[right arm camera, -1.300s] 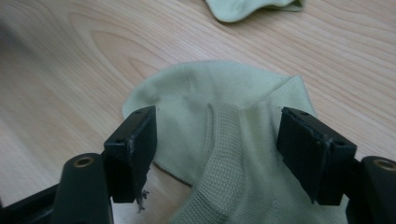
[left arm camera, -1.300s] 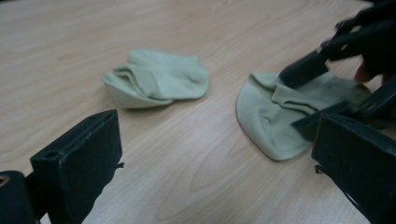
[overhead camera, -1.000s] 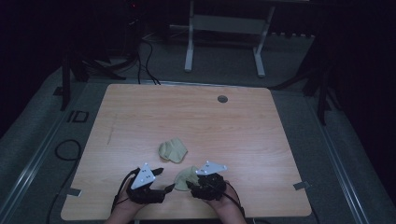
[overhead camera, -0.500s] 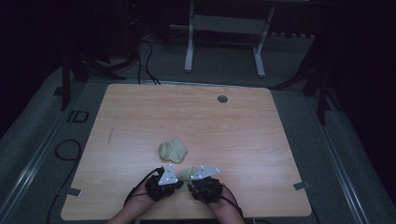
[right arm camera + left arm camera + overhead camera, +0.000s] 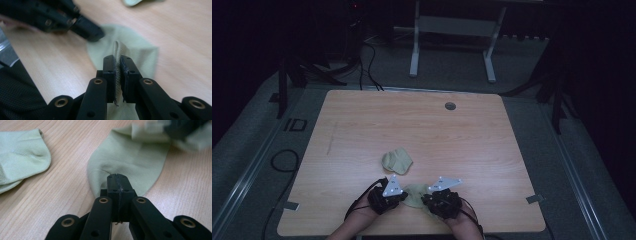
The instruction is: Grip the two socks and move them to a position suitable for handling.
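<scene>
- Pinching the near sock (image 5: 414, 194) from both sides, the two grippers now sit close together at the near edge of the counter (image 5: 362, 120), whereas a second ago the left gripper (image 5: 401, 196) stood farther out to the left with its jaws apart.
- Left gripper: its jaws have closed fully on the rounded end of the sock (image 5: 125, 157), with the fabric nipped at the very tips in the left gripper view.
- Right gripper (image 5: 428, 197): its jaws have just been closing and now stand narrow, with a raised fold of the sock (image 5: 120, 51) pressed between the pads in the right gripper view.
- That sock lies flat on the counter between the two grippers, pale green, close to the person's edge.
- Second sock (image 5: 397, 160): it lies crumpled just beyond the first, toward the middle of the counter, apart from both grippers and unmoved since the earlier pictures.
- Count: two pale green socks, two grippers, and one small round grommet (image 5: 450, 106) near the far edge of the counter.
</scene>
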Demonstrator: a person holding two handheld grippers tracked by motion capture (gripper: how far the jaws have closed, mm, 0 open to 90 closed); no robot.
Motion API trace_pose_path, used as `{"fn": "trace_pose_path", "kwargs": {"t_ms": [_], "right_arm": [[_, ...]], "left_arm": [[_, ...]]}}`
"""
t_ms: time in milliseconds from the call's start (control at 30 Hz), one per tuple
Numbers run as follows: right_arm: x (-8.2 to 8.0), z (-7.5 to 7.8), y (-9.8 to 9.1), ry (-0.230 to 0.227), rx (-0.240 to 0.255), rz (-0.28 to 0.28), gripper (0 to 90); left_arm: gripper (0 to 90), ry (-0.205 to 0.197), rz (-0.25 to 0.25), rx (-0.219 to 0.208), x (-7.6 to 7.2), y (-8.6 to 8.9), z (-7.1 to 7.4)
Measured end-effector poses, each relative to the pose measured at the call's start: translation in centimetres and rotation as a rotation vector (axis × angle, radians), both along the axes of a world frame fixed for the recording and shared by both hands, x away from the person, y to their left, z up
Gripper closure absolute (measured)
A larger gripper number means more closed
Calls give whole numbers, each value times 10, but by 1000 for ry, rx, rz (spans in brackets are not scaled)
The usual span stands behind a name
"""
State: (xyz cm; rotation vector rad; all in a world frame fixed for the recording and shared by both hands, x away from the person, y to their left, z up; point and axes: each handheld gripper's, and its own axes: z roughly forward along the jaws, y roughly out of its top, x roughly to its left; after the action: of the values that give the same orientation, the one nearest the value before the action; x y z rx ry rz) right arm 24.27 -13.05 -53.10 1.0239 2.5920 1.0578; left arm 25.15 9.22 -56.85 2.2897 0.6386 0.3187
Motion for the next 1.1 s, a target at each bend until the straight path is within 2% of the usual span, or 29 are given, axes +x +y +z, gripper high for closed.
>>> {"fn": "trace_pose_path", "kwargs": {"t_ms": [67,133,167,200,233,333,400,433,533,667,700,767,833,867,967,1100], "right_arm": [[5,7,-14,-11,20,-26,829],[8,9,-19,-8,28,-38,829],[12,12,-31,-14,30,-69,829],[12,12,-31,-14,30,-69,829],[15,15,-41,-15,41,-102,829],[18,15,-54,-9,42,-141,820],[19,14,-57,-9,33,-158,785],[21,13,-65,-25,12,-210,705],[21,14,-68,-36,12,-214,707],[20,16,-68,-41,24,-195,794],[22,11,-63,-16,18,-170,845],[24,3,-58,-10,-20,-143,872],[26,-2,-56,0,-29,-141,879],[31,-16,-54,21,-73,-141,889],[32,-22,-56,18,-111,-154,889],[34,-22,-64,28,-91,-178,887]], "left_arm": [[895,-12,-2,1,-3,-3,-1],[895,-11,-5,2,-3,-3,0],[895,5,-2,-10,-1,-3,0],[895,5,-2,-10,-1,-3,0],[895,7,-5,-10,0,-3,0],[895,-2,-7,1,-1,-4,0],[895,-9,-8,-2,-1,-5,-1],[895,-11,-8,-2,-1,-5,-1],[894,-14,-8,-1,-1,-5,-1],[895,-15,-8,1,-1,-5,-1],[895,-14,-9,1,-1,-5,-1],[894,-17,-9,1,0,-5,-1],[895,-18,-10,2,1,-5,-1],[894,-27,-9,2,2,-5,-1],[895,-30,0,4,6,-7,-1],[894,-29,1,9,12,-12,0]]}}
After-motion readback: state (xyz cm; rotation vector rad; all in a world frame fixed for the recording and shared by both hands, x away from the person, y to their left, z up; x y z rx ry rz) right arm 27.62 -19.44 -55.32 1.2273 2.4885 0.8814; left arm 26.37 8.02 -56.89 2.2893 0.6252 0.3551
